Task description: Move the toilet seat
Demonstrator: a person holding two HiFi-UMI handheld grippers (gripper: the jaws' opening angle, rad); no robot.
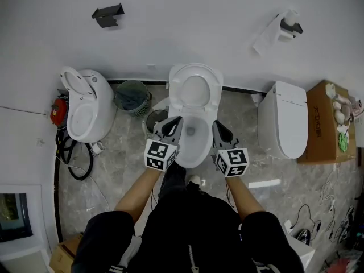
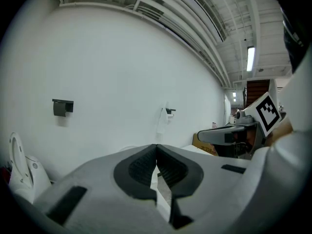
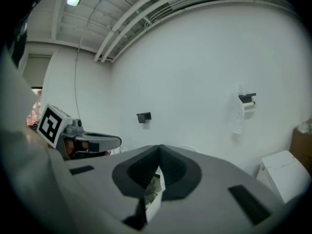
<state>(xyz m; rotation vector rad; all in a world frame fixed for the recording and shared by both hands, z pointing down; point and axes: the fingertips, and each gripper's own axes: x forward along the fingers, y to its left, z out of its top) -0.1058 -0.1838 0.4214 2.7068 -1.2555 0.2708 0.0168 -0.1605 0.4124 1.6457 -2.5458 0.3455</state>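
The white toilet (image 1: pixel 196 152) stands against the wall in the middle of the head view. Its seat ring (image 1: pixel 195 73) is tipped up toward the wall, and the bowl below it lies uncovered. My left gripper (image 1: pixel 175 121) is at the bowl's left rim and my right gripper (image 1: pixel 218 125) at its right rim, both pointing at the wall. In its own view the left gripper (image 2: pixel 156 147) has its jaws shut tip to tip with nothing gripped; so does the right gripper (image 3: pixel 159 148). Whether either tip touches the seat I cannot tell.
A second toilet (image 1: pixel 85 104) with its lid up stands at the left, with a green bin (image 1: pixel 132 95) and a small dark bin (image 1: pixel 155 118) beside it. A closed toilet (image 1: pixel 284 127) and a cardboard box (image 1: pixel 318 124) are at the right. Cables lie on the floor.
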